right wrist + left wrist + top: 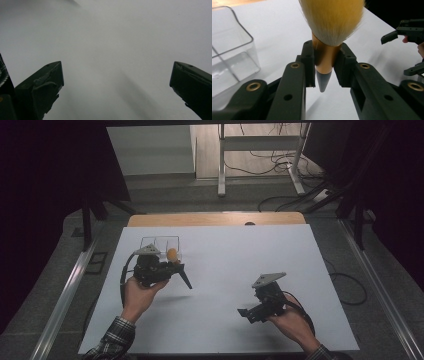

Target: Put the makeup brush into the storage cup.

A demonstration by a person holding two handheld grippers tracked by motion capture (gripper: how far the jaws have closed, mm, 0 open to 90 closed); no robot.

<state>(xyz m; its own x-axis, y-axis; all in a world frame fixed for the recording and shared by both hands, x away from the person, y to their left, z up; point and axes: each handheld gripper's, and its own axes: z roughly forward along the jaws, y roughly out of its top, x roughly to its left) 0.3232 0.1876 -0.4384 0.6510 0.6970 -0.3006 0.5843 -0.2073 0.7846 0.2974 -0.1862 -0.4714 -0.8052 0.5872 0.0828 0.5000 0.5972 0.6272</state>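
Note:
A makeup brush (172,253) with yellow-tipped bristles (332,17), a gold ferrule and a pointed grey handle is held above the white table. My left gripper (176,262) is shut on the brush's gold ferrule (324,56); the bristles point toward the far side and the dark handle slants down to the right. A clear plastic organizer (160,238) with compartments stands just behind the brush head, and its wall (242,27) appears at the left of the left gripper view. My right gripper (246,312) is over the table at the front right, open (116,75), with nothing between its jaws.
A white sheet (225,270) covers the table, with a wooden strip (215,218) along the far edge. Beyond it are a table frame (260,142) and cables on the floor. The right gripper (402,32) shows far off in the left gripper view.

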